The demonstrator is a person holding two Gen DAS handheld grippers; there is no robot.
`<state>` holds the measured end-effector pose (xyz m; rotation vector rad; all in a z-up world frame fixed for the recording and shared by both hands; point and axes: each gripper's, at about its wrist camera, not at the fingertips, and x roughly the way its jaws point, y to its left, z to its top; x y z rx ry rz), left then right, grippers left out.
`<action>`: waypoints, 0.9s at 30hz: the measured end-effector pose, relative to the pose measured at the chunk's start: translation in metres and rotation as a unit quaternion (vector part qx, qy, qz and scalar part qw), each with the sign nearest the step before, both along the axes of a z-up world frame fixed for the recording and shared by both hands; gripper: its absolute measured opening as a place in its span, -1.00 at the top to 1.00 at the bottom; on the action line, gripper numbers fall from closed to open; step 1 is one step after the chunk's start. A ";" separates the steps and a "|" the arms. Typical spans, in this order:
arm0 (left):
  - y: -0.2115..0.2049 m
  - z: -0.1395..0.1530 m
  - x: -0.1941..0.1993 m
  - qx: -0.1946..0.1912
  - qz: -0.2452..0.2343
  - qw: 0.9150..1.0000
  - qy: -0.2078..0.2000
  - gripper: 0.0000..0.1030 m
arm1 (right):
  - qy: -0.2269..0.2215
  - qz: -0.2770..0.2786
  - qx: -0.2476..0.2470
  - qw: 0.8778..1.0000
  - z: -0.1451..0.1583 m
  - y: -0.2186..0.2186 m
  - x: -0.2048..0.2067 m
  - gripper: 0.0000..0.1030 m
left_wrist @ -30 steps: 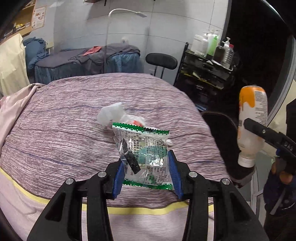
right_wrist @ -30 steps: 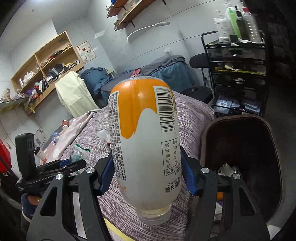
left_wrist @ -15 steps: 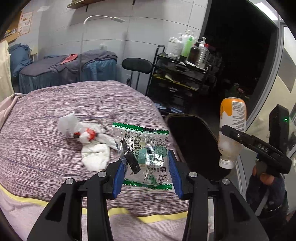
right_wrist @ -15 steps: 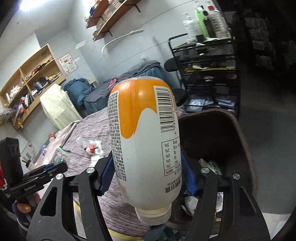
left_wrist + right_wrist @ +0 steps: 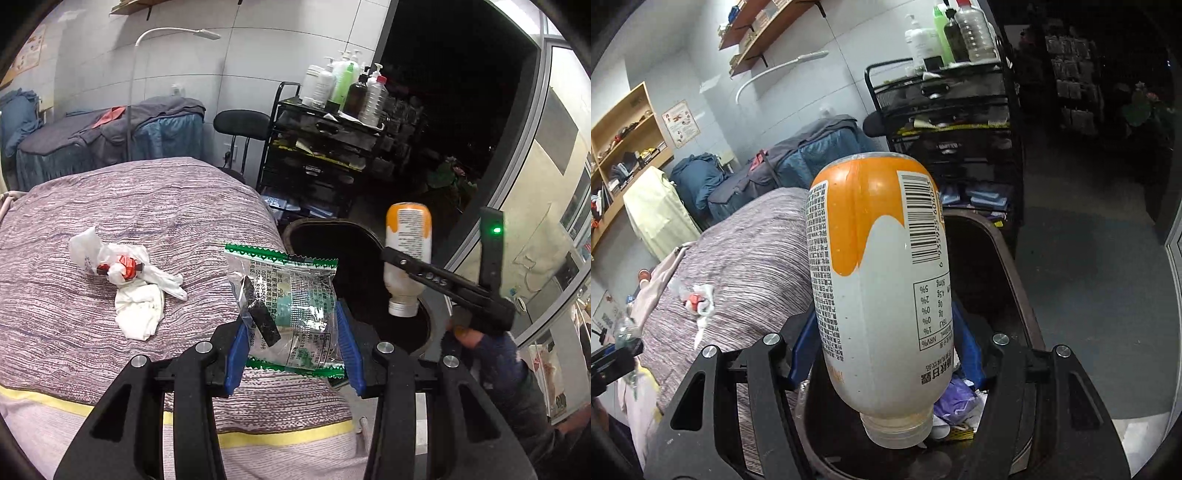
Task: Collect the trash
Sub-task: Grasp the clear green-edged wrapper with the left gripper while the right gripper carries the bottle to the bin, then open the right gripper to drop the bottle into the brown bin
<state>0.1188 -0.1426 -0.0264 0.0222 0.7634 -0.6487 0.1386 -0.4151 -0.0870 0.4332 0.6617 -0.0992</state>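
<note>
My left gripper [image 5: 291, 339] is shut on a clear snack wrapper [image 5: 291, 306] with green zigzag edges, held above the bed's near right corner. My right gripper [image 5: 882, 354] is shut on a white and orange bottle [image 5: 879, 295], which hangs cap down over the dark trash bin [image 5: 1015, 280]. The left wrist view shows that bottle [image 5: 406, 258] above the bin [image 5: 332, 243] beside the bed. Crumpled white tissue with a red scrap [image 5: 125, 280] lies on the purple striped bedcover [image 5: 147, 206].
A black wire cart [image 5: 332, 147] with several bottles stands behind the bin, next to a black stool [image 5: 242, 122]. Paper and wrappers lie in the bin's bottom [image 5: 960, 406]. A second bed with clothes [image 5: 110, 133] is at the back. A person's hand [image 5: 469, 336] holds the right gripper.
Both grippers swung right toward the bin. The bottle sank from beside the bin to over its mouth. The wrapper moved from the bed's middle to its right corner, still held.
</note>
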 end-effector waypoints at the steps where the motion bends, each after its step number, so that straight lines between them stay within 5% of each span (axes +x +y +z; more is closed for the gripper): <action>1: -0.001 0.000 0.000 0.000 0.000 1.000 0.000 0.17 | 0.004 -0.001 -0.001 1.000 -0.003 0.001 0.003 -0.23; 14: -0.007 -0.002 -0.002 -0.003 -0.007 1.000 0.008 0.17 | 0.054 0.002 0.006 0.999 -0.040 0.004 0.025 -0.24; 27: -0.022 -0.011 0.001 0.001 -0.026 0.999 0.017 0.17 | 0.050 -0.017 0.027 0.998 -0.044 0.003 -0.009 -0.30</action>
